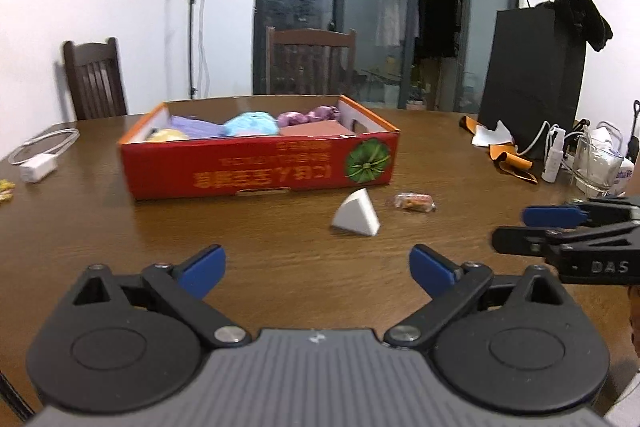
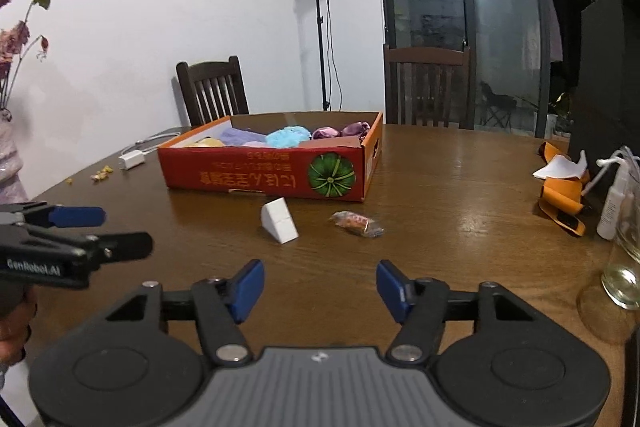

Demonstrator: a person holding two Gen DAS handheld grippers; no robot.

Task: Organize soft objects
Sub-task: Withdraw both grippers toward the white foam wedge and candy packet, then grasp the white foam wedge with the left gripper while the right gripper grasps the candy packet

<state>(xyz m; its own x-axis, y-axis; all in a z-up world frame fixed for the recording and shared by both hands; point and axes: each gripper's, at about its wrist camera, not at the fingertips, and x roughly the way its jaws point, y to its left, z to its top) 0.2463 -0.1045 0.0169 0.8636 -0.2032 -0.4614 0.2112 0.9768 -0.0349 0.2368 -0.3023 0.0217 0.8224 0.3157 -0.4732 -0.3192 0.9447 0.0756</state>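
A red cardboard box [image 1: 256,167] stands on the wooden table and holds soft things: a blue plush [image 1: 251,124], a purple cloth [image 1: 196,128], a yellow plush [image 1: 168,135] and shiny purple pieces [image 1: 308,115]. The box also shows in the right wrist view [image 2: 264,173]. A white wedge-shaped block [image 1: 357,214] and a wrapped snack [image 1: 412,202] lie in front of the box. My left gripper [image 1: 316,269] is open and empty, well short of the wedge. My right gripper [image 2: 320,287] is open and empty, also short of the wedge [image 2: 279,221] and the snack [image 2: 356,223].
A white charger with cable [image 1: 38,169] lies at the left. A black bag [image 1: 532,83], orange scraps [image 1: 508,159], a white bottle [image 1: 554,157] and a glass [image 2: 624,259] stand at the right. Chairs [image 1: 310,61] are behind the table. Dried flowers [image 2: 24,27] stand far left.
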